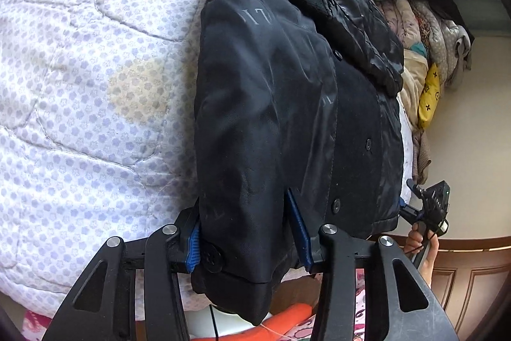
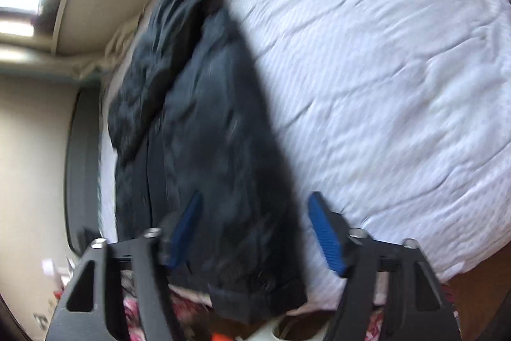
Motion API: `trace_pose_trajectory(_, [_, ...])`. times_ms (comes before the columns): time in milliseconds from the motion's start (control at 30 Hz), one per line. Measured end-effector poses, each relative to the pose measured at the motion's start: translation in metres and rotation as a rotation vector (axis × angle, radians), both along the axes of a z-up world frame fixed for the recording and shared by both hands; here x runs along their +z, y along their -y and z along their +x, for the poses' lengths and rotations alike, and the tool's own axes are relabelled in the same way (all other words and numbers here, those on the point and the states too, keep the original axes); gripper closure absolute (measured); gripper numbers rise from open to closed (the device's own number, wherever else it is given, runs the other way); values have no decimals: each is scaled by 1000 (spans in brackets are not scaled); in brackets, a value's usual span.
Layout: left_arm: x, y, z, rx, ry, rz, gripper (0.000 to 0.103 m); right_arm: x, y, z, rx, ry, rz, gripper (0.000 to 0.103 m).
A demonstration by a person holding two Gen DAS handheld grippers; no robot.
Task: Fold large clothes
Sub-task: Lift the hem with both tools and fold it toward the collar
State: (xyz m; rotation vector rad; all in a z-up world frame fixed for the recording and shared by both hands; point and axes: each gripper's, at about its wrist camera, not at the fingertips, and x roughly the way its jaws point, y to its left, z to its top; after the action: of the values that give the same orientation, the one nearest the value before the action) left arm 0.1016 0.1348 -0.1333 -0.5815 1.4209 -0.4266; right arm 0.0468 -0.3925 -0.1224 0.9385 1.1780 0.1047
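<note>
A large black jacket (image 1: 287,85) lies on a white quilted bed (image 1: 89,69), sleeves folded over its front. Its hem hangs over the bed's near edge. My left gripper (image 1: 247,232) is wide open, with its blue pads on either side of the jacket's hem and sleeve cuff. In the blurred right wrist view, the same jacket (image 2: 207,133) lies on the bed (image 2: 383,69). My right gripper (image 2: 255,232) is open over the jacket's hem, and nothing is pinched between its pads. The right gripper also shows in the left wrist view (image 1: 428,206), held in a hand.
A pile of bedding and clothes (image 1: 424,31) with a yellow cushion (image 1: 429,95) lies at the far end of the bed. A wooden bed frame (image 1: 472,270) and a beige wall (image 1: 472,133) are at the right. Orange and white items (image 1: 281,321) lie below the bed's edge.
</note>
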Motion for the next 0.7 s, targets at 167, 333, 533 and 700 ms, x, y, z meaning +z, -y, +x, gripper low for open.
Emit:
trace_pose_trajectory(167, [0, 1, 1, 3, -4, 0, 54, -27, -5, 6, 30, -52, 158, 33])
trace_pose_trajectory(333, [0, 0, 0, 3, -4, -13, 54, -30, -27, 5, 145, -62, 182, 32])
trace_pose_trajectory(533, [-2, 0, -5, -10, -20, -45, 54, -34, -44, -5, 241, -87, 240, 33])
trace_pose_trajectory(700, [-1, 5, -5, -14, -17, -45, 54, -26, -47, -3, 218, -43, 187, 46])
